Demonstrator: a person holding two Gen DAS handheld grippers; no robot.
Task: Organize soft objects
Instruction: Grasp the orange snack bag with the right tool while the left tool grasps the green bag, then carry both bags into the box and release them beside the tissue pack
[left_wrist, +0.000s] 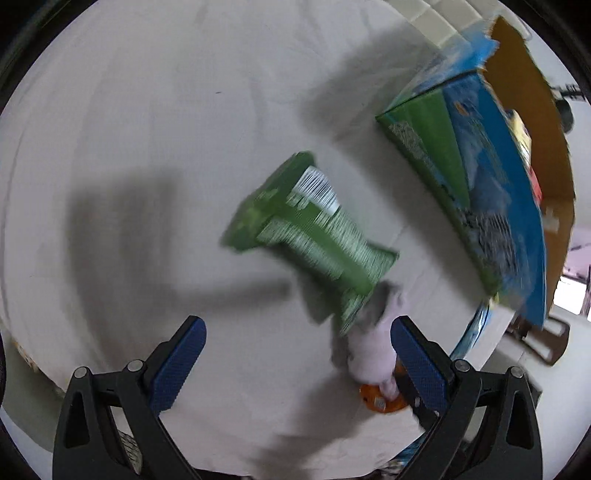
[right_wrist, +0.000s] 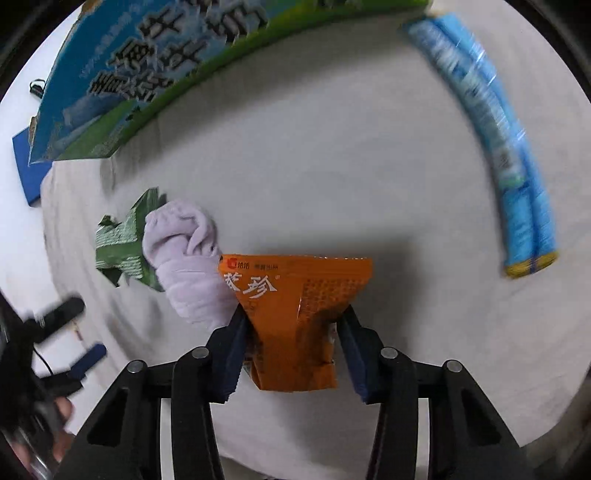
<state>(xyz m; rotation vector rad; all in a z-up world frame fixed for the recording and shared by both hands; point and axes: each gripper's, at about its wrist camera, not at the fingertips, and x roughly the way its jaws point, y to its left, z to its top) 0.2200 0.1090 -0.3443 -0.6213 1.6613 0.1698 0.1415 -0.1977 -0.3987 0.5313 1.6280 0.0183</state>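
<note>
Right tool (right_wrist: 293, 332) pinches the orange packet (right_wrist: 295, 314); left tool (left_wrist: 297, 363) spread. Bare white sheet (right_wrist: 332, 166) toward 12 o'clock, carton (right_wrist: 147, 66) at 10, blue pack (right_wrist: 498, 147) at 2.

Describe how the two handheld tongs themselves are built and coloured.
Both tongs match. The left tongs and right tongs have black plastic arms with triangular cutouts and round silver pivot pins. Each finger carries a dark blue pad with a fine cross-hatched grip texture. No markings, cables or sleeves show on them.
</note>
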